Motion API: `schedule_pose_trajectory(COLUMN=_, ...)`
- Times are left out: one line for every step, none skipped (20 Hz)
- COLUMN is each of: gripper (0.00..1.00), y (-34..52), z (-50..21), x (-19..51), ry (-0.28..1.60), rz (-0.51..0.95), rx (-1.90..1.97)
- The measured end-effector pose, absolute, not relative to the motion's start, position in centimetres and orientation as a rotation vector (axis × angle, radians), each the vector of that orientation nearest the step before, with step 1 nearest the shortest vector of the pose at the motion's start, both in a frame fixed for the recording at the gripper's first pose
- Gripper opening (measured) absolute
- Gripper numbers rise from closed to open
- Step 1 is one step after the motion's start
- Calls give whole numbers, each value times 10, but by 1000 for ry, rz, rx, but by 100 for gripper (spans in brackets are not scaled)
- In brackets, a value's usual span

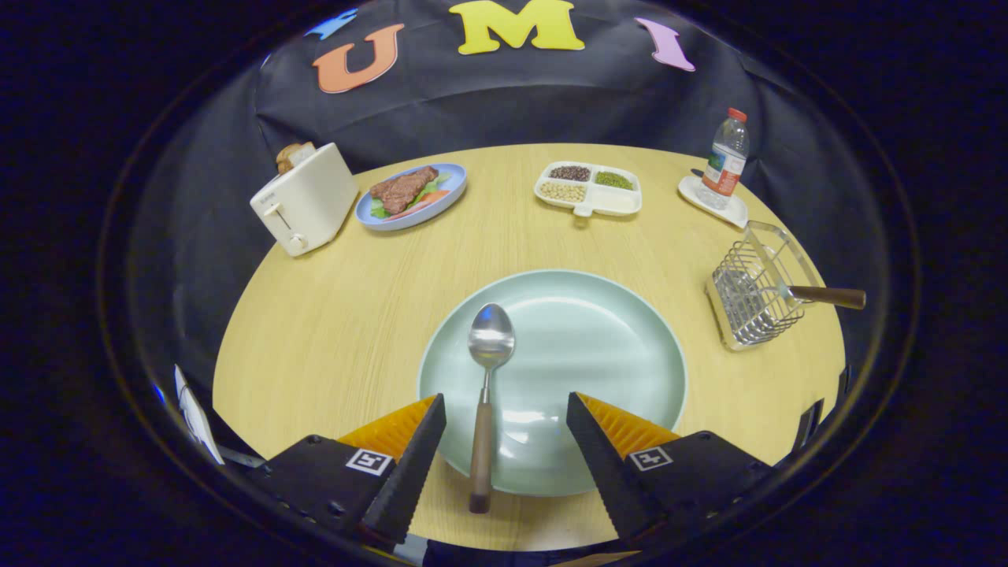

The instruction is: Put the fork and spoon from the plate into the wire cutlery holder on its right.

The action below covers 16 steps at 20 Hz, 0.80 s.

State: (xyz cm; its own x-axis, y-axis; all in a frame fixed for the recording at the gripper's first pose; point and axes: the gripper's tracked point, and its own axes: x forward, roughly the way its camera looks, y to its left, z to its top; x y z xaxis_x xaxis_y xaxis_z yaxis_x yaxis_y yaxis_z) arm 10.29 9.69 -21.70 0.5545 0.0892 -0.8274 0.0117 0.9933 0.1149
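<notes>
Fingers apart round spoon, handle overhanging plate

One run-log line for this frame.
gripper: open, jaws straddling spoon handle | spoon: on plate | wire holder: wooden handle sticking out

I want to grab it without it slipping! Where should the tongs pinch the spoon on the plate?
Probably on the wooden handle of the spoon. It lies straight between the open tongs, bowl pointing away, handle end poking over the rim of the plate. Come down from above and close on the handle's two long sides, since it looks thicker and less slippery than the metal neck.
</notes>
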Motion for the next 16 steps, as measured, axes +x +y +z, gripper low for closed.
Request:
schedule_pose_trajectory(gripper=92, y=97, z=-220, x=103, ry=996, rz=42, rx=105)
schedule_pose_trajectory(gripper=90, y=98, z=-224, x=103, ry=1012, rz=43, rx=96)
schedule_pose_trajectory(gripper=89, y=99, z=-229, x=101, ry=1038, rz=45, rx=88)
schedule_pose_trajectory(gripper=74, y=99, z=-234, x=98, ry=1067, rz=40, rx=83)
schedule_pose_trajectory(gripper=71, y=100, z=-237, x=98, ry=1082, rz=37, rx=87)
schedule_pose_trajectory(gripper=69, y=101, z=-238, x=99, ry=1087, rz=36, rx=91)
schedule_pose_trajectory(gripper=69, y=100, z=-239, x=99, ry=1091, rz=31, rx=88)
schedule_pose_trajectory(gripper=54, y=101, z=-243, x=99, ry=1096, rz=34, rx=73)
schedule_pose_trajectory(gripper=40, y=102, z=-239, x=97, ry=1104, rz=34, rx=56)
schedule_pose_trajectory(gripper=25, y=100, z=-242, x=98, ry=1107, rz=29, rx=43)
schedule_pose_trajectory(gripper=26, y=102, z=-243, x=99, ry=1109, rz=32, rx=47)
schedule_pose_trajectory(gripper=28, y=106, z=-246, x=100, ry=1118, rz=38, rx=58)
schedule_pose_trajectory(gripper=30, y=108, z=-249, x=99, ry=1138, rz=47, rx=61)
schedule_pose_trajectory(gripper=31, y=108, z=-247, x=101, ry=1120, rz=48, rx=61)
schedule_pose_trajectory(gripper=31, y=110, z=-246, x=101, ry=1131, rz=53, rx=70)
schedule_pose_trajectory(gripper=5, y=108, z=-248, x=101, ry=1132, rz=57, rx=71)
